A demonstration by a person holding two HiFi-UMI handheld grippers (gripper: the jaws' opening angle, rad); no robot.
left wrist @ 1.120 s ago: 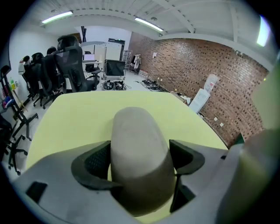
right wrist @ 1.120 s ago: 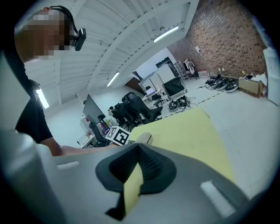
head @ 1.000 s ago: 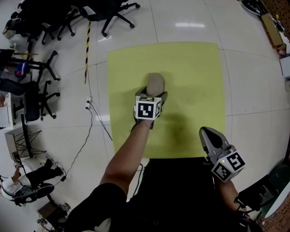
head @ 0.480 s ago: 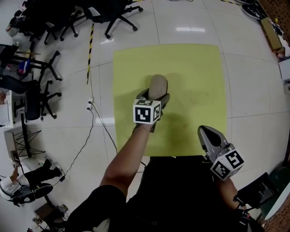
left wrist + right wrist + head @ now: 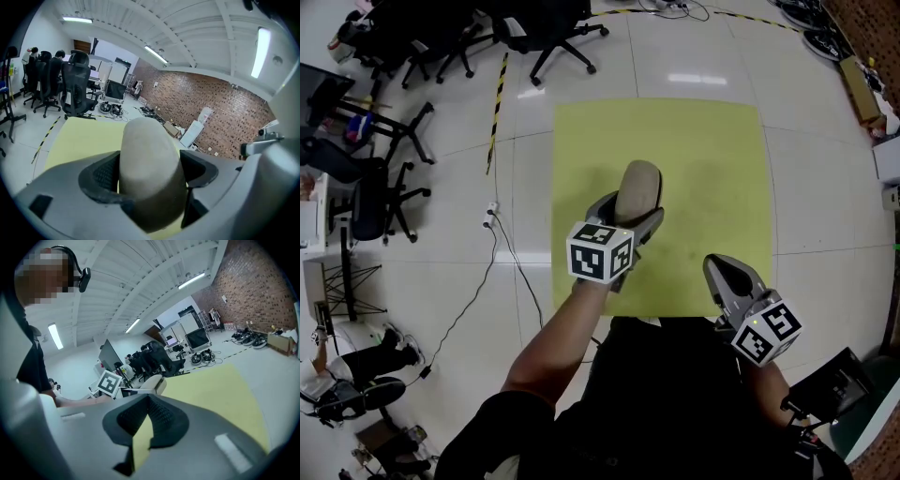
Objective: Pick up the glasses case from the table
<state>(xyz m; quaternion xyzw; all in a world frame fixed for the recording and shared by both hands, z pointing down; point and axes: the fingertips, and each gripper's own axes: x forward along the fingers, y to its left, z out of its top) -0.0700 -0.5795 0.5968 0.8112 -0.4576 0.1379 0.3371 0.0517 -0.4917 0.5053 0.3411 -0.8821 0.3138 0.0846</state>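
beige glasses case (image 5: 638, 190) lengthwise along the jaws, rounded end poking away from me, my left gripper (image 5: 628, 216) clamped on its sides, right gripper (image 5: 143, 426) closed, empty

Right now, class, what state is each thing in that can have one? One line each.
glasses case: closed, gripped at its near end, far end tilted up off the yellow table.
left tongs: shut on the glasses case.
right tongs: shut, holding nothing, above the table's near edge.
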